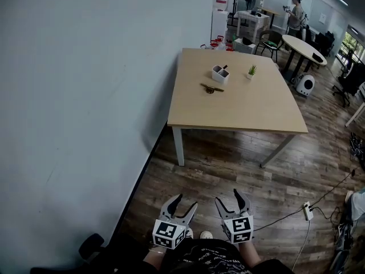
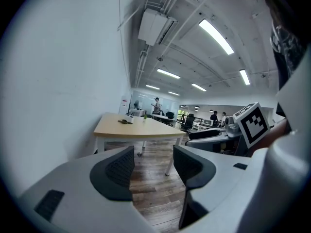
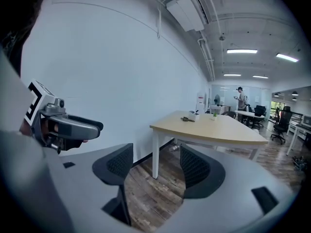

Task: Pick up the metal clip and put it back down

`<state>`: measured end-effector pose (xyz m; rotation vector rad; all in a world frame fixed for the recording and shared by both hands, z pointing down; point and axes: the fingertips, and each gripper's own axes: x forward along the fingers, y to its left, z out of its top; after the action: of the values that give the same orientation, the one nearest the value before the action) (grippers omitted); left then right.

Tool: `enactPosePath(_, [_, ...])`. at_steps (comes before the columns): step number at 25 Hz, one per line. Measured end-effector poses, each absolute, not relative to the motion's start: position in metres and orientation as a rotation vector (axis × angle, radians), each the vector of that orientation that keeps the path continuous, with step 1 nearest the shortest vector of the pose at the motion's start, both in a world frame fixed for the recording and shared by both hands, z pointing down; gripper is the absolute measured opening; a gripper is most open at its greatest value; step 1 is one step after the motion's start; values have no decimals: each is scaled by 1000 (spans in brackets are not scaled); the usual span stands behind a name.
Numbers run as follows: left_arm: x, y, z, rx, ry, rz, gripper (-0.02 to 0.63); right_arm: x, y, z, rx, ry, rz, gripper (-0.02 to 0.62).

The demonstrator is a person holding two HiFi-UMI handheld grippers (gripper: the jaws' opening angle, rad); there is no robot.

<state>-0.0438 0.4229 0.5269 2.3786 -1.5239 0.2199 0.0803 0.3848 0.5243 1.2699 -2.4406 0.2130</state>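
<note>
The metal clip [image 1: 212, 88] is a small dark piece lying on the light wooden table [image 1: 251, 116], just in front of a white holder [image 1: 220, 73] and a tiny potted plant [image 1: 251, 70]. Both grippers are held low near the person's body, well short of the table. My left gripper [image 1: 186, 202] stands open with only floor between its jaws [image 2: 153, 164]. My right gripper [image 1: 228, 197] is also open and empty [image 3: 156, 166]. From the gripper views the clip [image 2: 125, 122] [image 3: 186, 119] shows as a far dark speck on the tabletop.
A white wall [image 1: 85, 96] runs along the left, close to the table. A power strip [image 1: 308, 210] and cable lie on the wooden floor at right. Behind stand a round table [image 1: 305, 47], office chairs, stacked boxes and a person [image 1: 295, 13].
</note>
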Motion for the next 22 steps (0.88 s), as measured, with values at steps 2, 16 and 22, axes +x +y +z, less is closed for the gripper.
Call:
enactPosePath(2, [-47, 422, 529, 2393, -1498, 230, 244, 78, 384, 528, 1290, -2428, 211, 302])
enactPosePath(16, [-70, 376, 543, 2399, -1500, 248, 264, 54, 344, 542, 1271, -2450, 247, 302])
enactPosePath(22, [-70, 331, 547, 2355, -1552, 242, 263, 49, 288, 553, 1194, -2454, 249, 302])
